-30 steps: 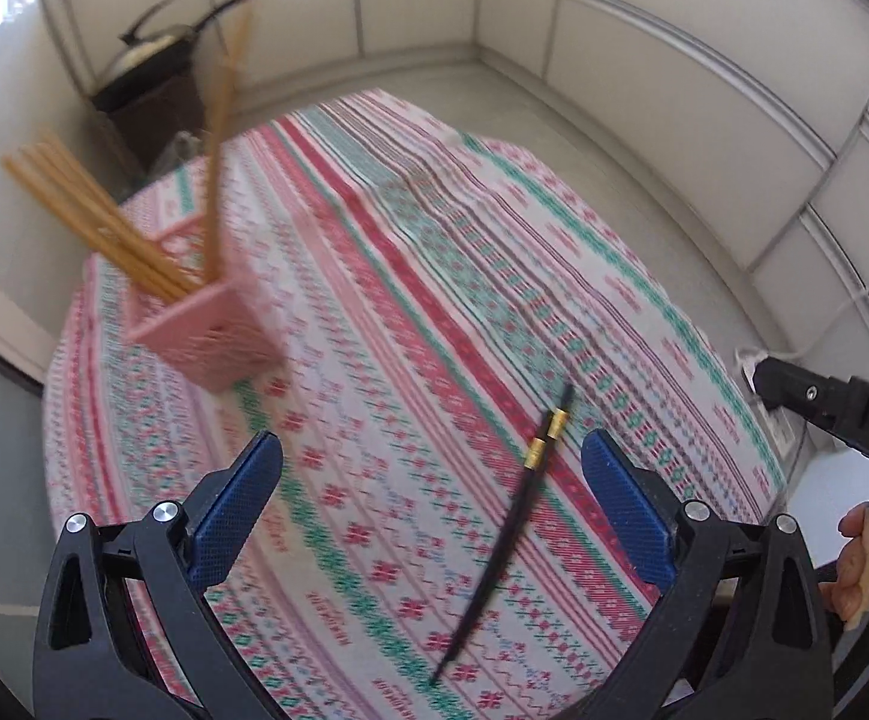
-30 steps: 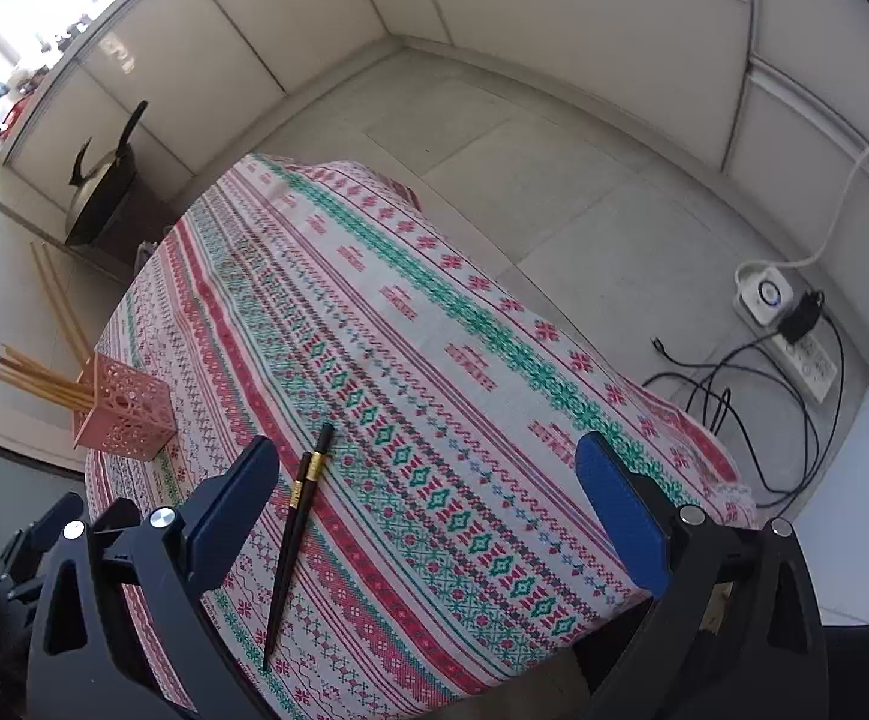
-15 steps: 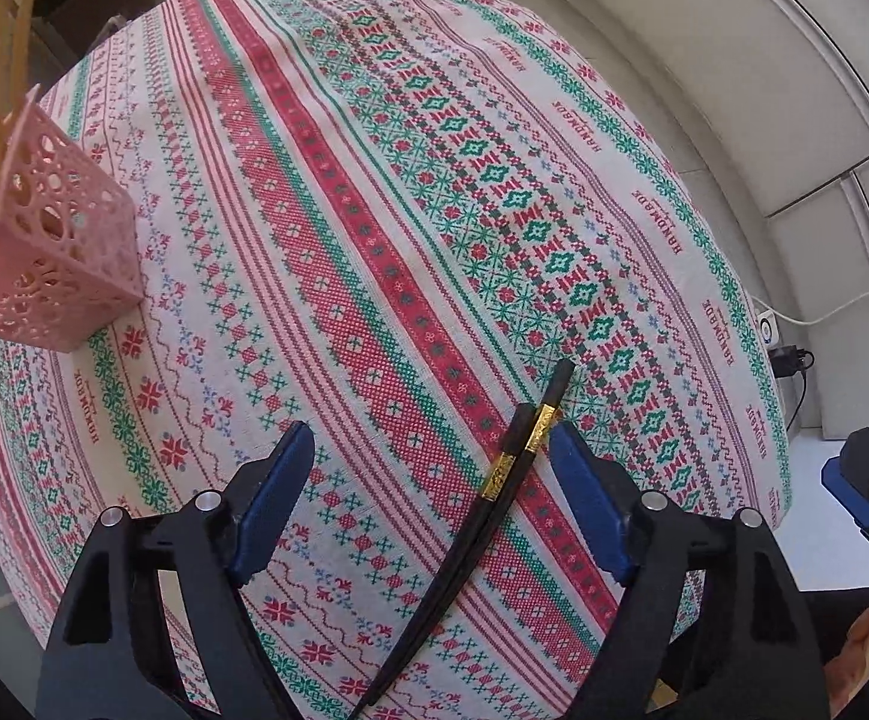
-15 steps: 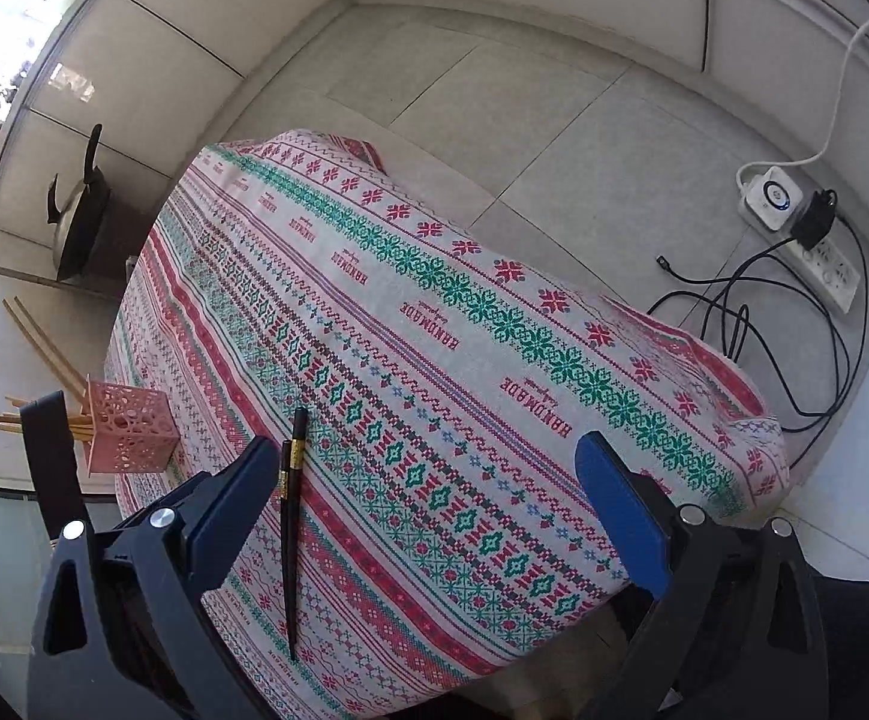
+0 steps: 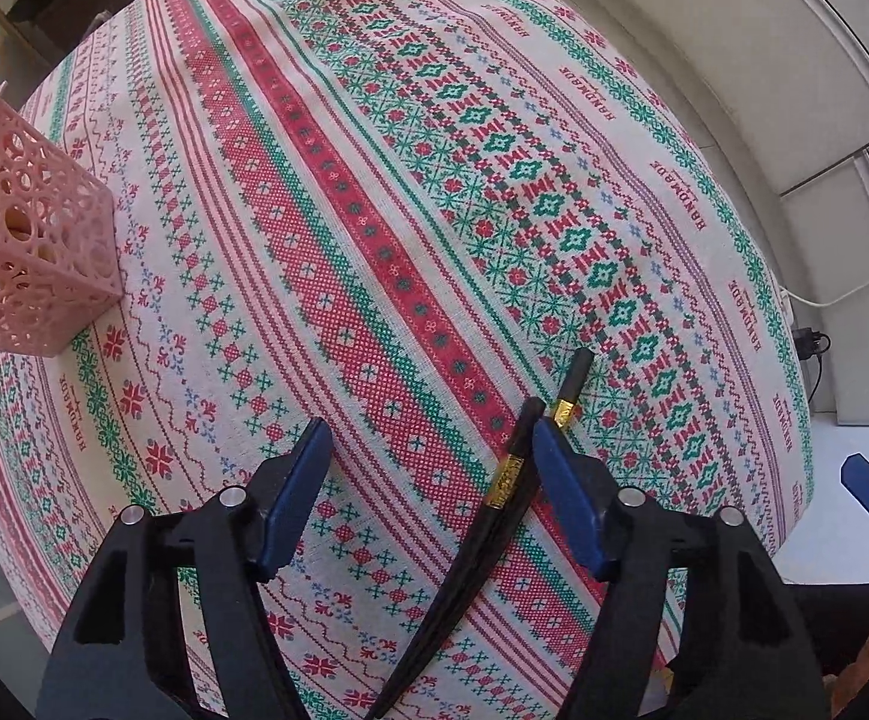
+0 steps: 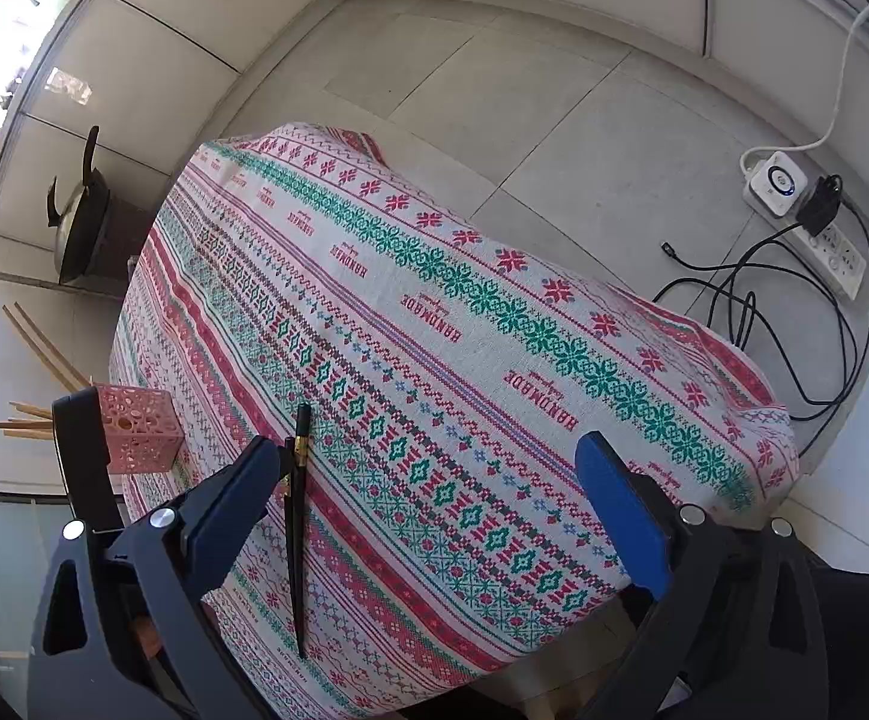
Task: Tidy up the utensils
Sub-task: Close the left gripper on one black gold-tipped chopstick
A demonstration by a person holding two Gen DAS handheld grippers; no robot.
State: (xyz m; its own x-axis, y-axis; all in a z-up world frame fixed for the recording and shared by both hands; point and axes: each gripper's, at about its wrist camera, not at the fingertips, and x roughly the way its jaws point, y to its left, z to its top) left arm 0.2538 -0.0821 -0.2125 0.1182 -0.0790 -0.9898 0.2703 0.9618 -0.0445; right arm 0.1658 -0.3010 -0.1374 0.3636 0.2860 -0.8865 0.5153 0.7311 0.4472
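Left tongs (image 5: 428, 462) are closing straight down over the black chopsticks (image 5: 509, 480) lying on the worktop (image 5: 374, 210); centre both sticks between the pads before lifting. Right tongs (image 6: 428, 516) hang wide, empty. Farther off stands the pink holder (image 5: 32, 252), their likely destination.

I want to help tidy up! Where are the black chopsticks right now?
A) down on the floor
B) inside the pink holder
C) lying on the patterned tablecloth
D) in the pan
C: the black chopsticks lie flat on the tablecloth, apart from the pink holder, which has only wooden ones in it.
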